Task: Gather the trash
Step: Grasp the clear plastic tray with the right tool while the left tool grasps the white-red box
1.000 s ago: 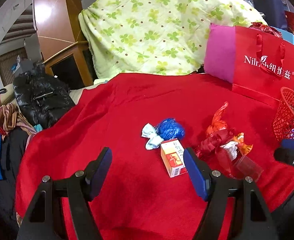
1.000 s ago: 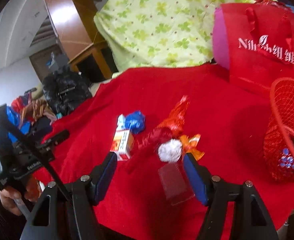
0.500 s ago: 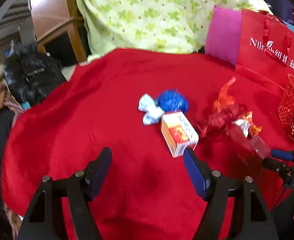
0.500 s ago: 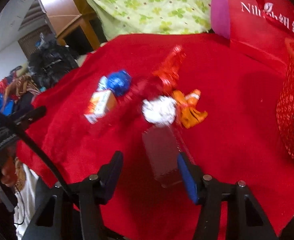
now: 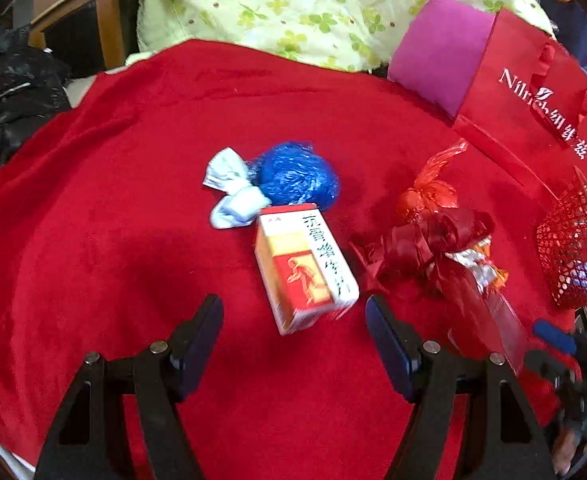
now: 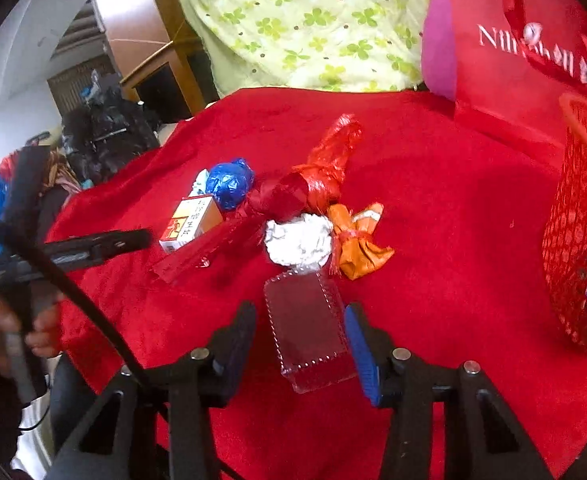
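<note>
The right gripper (image 6: pixel 299 350) is reaching around the clear plastic case (image 6: pixel 307 330). Its fingers (image 6: pixel 359 350) have just been closing in, and the case is lying between them, but they are not squeezing it yet. The case is smooth and thin, so it could be slipping out or bending when they press. It is touching the white foil ball (image 6: pixel 298 240), so that ball might be getting knocked away.

The left gripper (image 5: pixel 293 328) is hanging with its fingers wide apart and holding nothing, just above the near end of the little box (image 5: pixel 305 264). The box is lying crooked, so one finger might be pushing it instead of catching it.

All the trash is sitting on the red blanket (image 5: pixel 93 248). The red basket (image 6: pixel 581 240) is waiting at the right.

The red bag (image 5: pixel 541 104) is showing white writing that starts with "Nil". The box has writing too, but I cannot read it.
</note>
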A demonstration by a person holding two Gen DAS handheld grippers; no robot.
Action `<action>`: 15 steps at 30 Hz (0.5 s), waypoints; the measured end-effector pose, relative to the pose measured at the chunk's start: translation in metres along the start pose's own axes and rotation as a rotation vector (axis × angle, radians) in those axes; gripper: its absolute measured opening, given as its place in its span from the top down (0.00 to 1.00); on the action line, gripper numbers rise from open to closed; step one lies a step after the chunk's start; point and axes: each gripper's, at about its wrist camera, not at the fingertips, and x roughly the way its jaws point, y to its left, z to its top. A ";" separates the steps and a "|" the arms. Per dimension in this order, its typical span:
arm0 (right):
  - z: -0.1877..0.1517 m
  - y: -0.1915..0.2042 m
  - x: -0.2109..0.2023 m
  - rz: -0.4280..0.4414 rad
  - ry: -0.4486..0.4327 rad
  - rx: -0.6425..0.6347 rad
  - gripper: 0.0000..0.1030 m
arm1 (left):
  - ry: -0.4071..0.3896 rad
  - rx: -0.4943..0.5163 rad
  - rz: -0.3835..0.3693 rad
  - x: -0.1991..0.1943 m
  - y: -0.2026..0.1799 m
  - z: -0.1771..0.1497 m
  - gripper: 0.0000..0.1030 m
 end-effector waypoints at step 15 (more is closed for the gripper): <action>-0.011 0.015 0.042 -0.068 0.065 -0.079 0.40 | 0.104 -0.122 -0.052 0.055 0.003 0.009 0.42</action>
